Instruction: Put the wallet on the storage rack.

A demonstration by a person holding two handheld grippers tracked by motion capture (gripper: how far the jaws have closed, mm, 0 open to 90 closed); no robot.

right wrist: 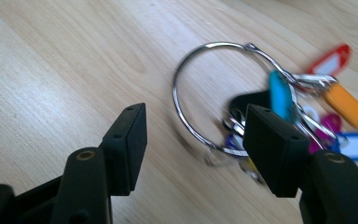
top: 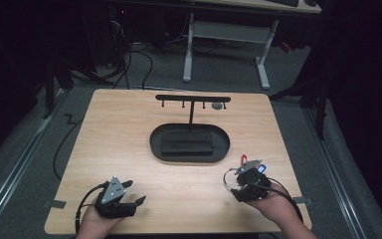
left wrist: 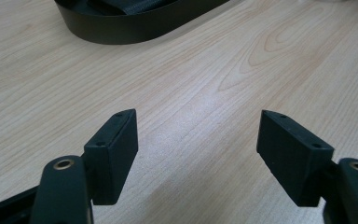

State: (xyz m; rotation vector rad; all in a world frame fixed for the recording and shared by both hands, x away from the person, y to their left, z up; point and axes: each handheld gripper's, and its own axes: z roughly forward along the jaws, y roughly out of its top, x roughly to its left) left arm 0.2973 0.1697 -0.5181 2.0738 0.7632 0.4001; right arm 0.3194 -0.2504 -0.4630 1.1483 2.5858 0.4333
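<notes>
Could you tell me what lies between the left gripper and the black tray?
Nothing: the left gripper view shows bare wood from the left gripper to the tray.

— What do my claws look like from your end?

— I see the left claw (top: 138, 200) all matte black, with a grey three-cornered plate on top and a black cable trailing back. Each jaw is a blocky pad with two small screw holes and a brass-ringed pivot.

— And my right claw (top: 235, 182)?

— Same black build, grey plate, cable looping behind.
</notes>
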